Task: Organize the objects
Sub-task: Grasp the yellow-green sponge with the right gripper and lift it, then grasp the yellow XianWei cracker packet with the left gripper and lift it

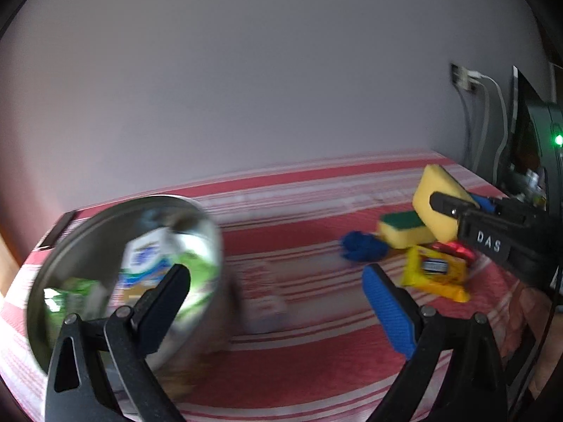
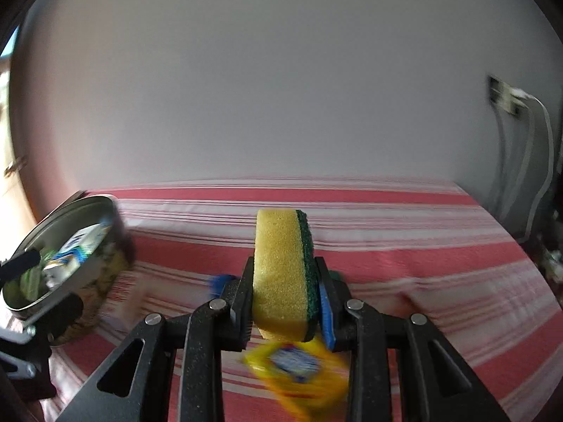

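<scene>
Our right gripper point(image 2: 285, 290) is clamped on a yellow sponge point(image 2: 281, 274) with a green scouring face, holding it upright on edge, lifted above the red-striped cloth point(image 2: 422, 263). Under it lie a yellow packet point(image 2: 299, 365), blurred, and a second sponge point(image 1: 404, 232), flat on the cloth beside a blue scrubber point(image 1: 362, 250). Our left gripper point(image 1: 278, 302) hangs spread wide with nothing between its fingers, just right of the metal tin point(image 1: 45, 270). The tin sits at the cloth's left end, tilted in our view, with green and blue-white packets point(image 1: 147, 260) inside.
</scene>
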### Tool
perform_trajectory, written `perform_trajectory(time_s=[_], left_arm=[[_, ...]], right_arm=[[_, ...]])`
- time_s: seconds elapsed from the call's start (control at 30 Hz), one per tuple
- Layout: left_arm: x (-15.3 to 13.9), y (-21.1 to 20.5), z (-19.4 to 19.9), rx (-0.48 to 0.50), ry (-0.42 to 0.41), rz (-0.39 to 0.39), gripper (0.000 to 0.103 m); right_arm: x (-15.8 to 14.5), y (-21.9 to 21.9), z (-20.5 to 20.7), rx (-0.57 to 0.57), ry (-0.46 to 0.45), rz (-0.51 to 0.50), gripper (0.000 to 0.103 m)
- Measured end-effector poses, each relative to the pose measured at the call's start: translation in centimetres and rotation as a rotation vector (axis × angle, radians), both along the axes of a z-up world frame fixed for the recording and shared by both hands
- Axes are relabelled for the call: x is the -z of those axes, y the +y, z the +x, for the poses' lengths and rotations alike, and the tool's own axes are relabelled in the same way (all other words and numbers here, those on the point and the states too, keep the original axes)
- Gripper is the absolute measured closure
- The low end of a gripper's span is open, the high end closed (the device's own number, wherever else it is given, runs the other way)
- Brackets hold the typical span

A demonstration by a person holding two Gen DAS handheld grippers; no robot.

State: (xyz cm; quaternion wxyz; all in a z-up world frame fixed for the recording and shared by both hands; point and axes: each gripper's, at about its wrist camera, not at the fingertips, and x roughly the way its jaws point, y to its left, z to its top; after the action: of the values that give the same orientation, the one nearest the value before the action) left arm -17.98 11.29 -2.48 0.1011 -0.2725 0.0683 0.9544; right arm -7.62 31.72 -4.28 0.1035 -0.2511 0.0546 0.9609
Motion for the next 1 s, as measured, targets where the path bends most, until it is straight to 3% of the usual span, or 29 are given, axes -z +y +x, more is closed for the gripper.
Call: perform_trajectory(time_s=[0.33,0.7,0.87,1.0], left_arm=[[0.7,8.5,-1.1,0.176,-0.092,0.004,0.003],[3.2,12.9,-2.0,0.289,-0.197,-0.051,0.004],[3.9,13.5,-2.8,0.330,-0.269,-0.041,0.011],[4.3,13.7,-2.9,0.347,-0.302,-0.044,0.024]], right_arm=[[1.0,6.0,2.7,0.161,-0.056,-0.043,0.071],[1.0,6.6,3.2,0.178,-0.062,-0.064,0.071],[1.2,6.9,2.9,0.182,-0.066,-0.072,0.071],[1.3,6.7,2.8,0.185,-0.077,-0.051,0.071]])
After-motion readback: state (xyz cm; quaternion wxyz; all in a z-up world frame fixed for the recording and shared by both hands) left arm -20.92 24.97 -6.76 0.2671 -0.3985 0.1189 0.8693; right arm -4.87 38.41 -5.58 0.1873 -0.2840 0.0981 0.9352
